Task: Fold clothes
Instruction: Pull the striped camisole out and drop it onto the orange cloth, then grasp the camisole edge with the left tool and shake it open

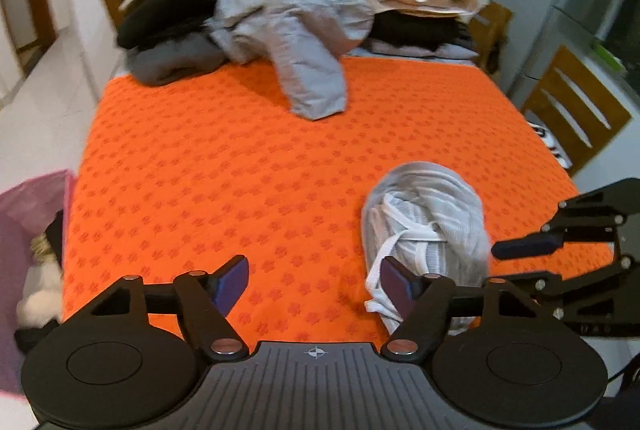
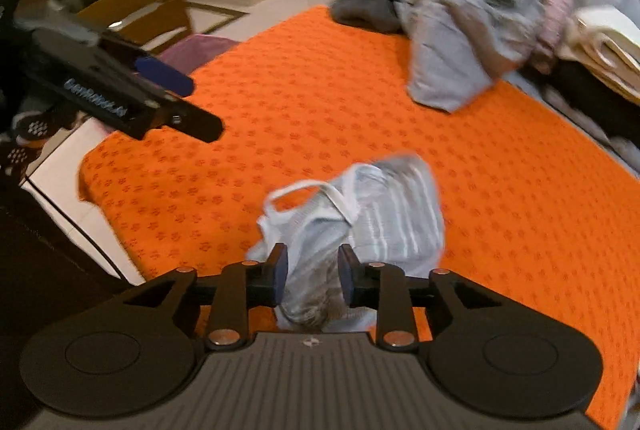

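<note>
The crumpled grey-and-white garment (image 2: 360,214) lies on the orange tabletop (image 1: 240,158) near its front edge. Right tongs (image 2: 313,276): partly apart, fabric bunched between the pads, grip unclear. Left tongs (image 1: 314,286): wide apart, empty, one pad overlapping the garment's strap. The clothes pile (image 1: 288,14) at the far edge is motion-blurred.
</note>
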`<move>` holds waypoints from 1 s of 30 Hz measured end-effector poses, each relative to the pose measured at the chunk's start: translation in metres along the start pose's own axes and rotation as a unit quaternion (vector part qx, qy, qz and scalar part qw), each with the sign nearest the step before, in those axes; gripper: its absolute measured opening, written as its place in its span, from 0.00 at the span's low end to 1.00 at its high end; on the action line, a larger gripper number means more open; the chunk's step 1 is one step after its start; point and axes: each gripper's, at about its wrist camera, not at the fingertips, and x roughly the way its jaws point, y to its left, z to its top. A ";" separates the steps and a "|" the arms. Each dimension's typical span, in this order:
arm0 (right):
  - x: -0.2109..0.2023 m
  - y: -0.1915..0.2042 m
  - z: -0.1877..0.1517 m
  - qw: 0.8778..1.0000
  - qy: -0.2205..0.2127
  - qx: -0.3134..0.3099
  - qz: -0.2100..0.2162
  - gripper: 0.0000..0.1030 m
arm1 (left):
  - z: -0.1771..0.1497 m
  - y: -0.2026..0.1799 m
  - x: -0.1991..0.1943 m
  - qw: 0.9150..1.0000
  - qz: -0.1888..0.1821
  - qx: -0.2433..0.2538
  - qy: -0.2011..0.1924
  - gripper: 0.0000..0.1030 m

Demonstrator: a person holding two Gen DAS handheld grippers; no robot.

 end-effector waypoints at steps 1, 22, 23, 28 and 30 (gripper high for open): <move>0.001 -0.003 0.000 1.000 0.003 0.011 -0.010 0.34 | -0.002 -0.001 0.003 1.000 -0.010 0.010 -0.003 0.70; -0.009 -0.044 0.001 0.990 -0.058 0.107 -0.069 0.04 | -0.027 -0.029 0.071 0.998 -0.024 0.033 0.047 0.42; -0.014 -0.052 0.004 0.989 -0.067 0.106 -0.074 0.04 | -0.025 -0.031 0.071 0.998 -0.022 0.030 0.044 0.41; -0.035 -0.103 0.007 0.983 -0.088 0.124 -0.103 0.03 | -0.014 -0.046 0.070 0.999 -0.013 0.022 0.033 0.41; -0.041 -0.124 0.006 0.980 -0.093 0.132 -0.117 0.03 | -0.011 -0.054 0.070 0.999 -0.012 0.024 0.030 0.41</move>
